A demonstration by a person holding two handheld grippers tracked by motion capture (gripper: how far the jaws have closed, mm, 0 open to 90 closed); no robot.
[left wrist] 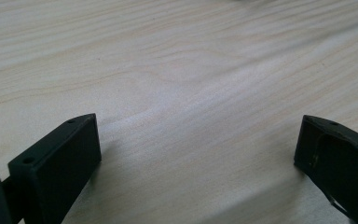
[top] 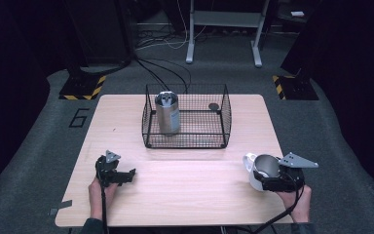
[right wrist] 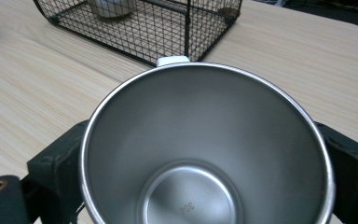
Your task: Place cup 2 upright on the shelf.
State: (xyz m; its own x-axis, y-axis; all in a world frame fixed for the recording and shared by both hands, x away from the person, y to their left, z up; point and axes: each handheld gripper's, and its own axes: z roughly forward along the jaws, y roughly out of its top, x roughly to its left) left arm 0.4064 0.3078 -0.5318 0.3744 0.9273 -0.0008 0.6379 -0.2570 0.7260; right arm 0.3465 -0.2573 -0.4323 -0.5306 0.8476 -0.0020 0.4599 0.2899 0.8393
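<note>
A white mug point(top: 254, 176) with a steel inside point(right wrist: 205, 140) is at the table's front right, tipped so its mouth faces the camera of my right gripper point(top: 262, 174). That gripper point(right wrist: 205, 154) is shut on the mug, one black jaw on each side of it. The mug's white handle point(right wrist: 172, 59) points away toward the basket. At the front left my left gripper point(top: 129, 176) lies low over the bare wood, its jaws point(left wrist: 198, 135) wide apart with nothing between them.
A black wire basket point(top: 185, 142) stands at the middle back of the wooden table point(top: 185, 195). Inside it at the left a steel cylinder point(top: 168, 114) stands upright, and a small dark disc point(top: 214, 106) lies at its back right. Bare wood separates both grippers.
</note>
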